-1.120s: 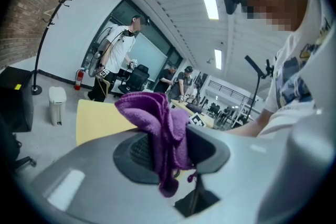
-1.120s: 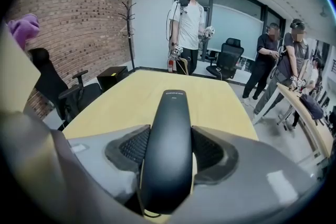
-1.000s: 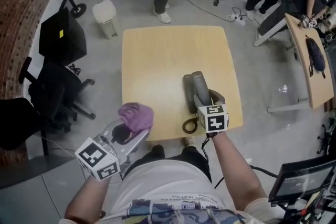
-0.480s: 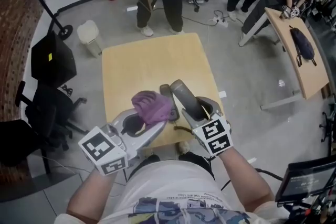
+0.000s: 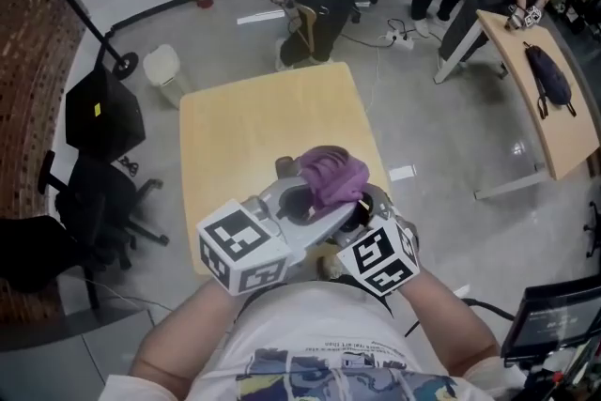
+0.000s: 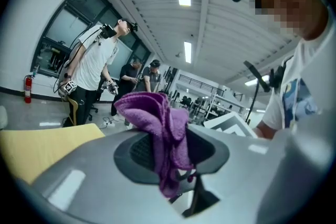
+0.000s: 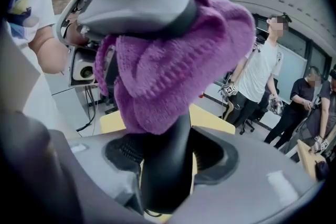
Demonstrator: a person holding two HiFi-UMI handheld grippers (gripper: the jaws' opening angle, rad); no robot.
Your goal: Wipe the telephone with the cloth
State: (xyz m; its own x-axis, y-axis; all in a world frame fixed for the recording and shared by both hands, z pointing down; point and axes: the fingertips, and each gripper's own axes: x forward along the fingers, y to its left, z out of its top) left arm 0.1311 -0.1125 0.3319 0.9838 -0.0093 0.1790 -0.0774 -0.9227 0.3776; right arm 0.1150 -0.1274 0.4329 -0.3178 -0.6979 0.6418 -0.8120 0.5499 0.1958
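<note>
Left tongs (image 6: 168,152) pinch the cloth (image 5: 331,174); your right tongs (image 7: 170,157) grip the handset (image 7: 160,191) above the worktop (image 5: 244,127). Its length runs toward 12 o'clock from them, cloth draped over the upper half.

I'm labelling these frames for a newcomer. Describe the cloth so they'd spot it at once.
Start at the square yellow table and look over its near edge. The cloth is the crumpled purple bunch pinched in the left gripper, pressed against the dark handset. It is the only purple, soft thing among grey plastic.
</note>
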